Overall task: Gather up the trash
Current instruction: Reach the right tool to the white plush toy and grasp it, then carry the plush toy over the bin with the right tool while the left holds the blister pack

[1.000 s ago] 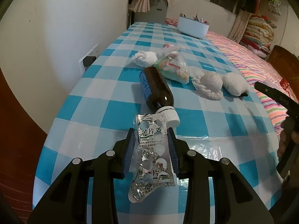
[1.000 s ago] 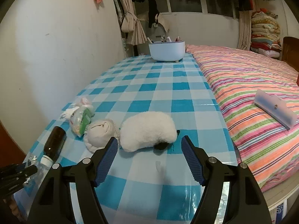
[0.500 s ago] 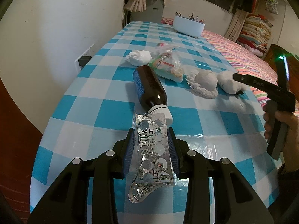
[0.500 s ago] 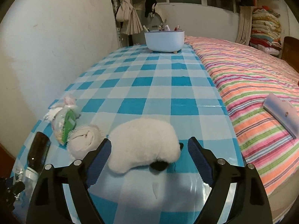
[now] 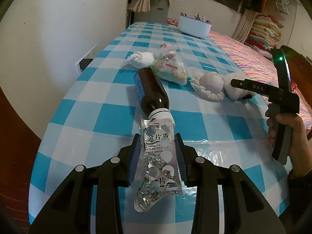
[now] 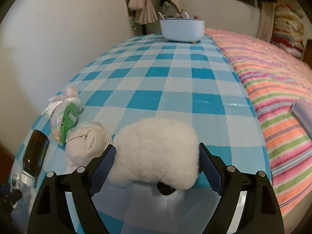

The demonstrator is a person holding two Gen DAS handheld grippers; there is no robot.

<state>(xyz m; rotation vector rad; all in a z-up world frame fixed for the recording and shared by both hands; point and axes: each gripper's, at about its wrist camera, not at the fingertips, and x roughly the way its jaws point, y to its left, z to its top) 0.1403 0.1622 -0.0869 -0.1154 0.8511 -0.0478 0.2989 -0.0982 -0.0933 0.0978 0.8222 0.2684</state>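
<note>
Foil crinkles between the left gripper (image 5: 158,156) pads: it pinches an empty blister pack (image 5: 158,161) upright at lower centre, presumably carried as collected trash. Just beyond lies a brown bottle (image 5: 151,91), cap toward the pack. The right gripper (image 6: 156,167), whose jaws have just been opening, stands spread around a white fluffy wad (image 6: 156,152) at lower centre, the wad between the pads, seemingly ready to be closed on. A cloth ball (image 6: 85,146) touches its left side.
</note>
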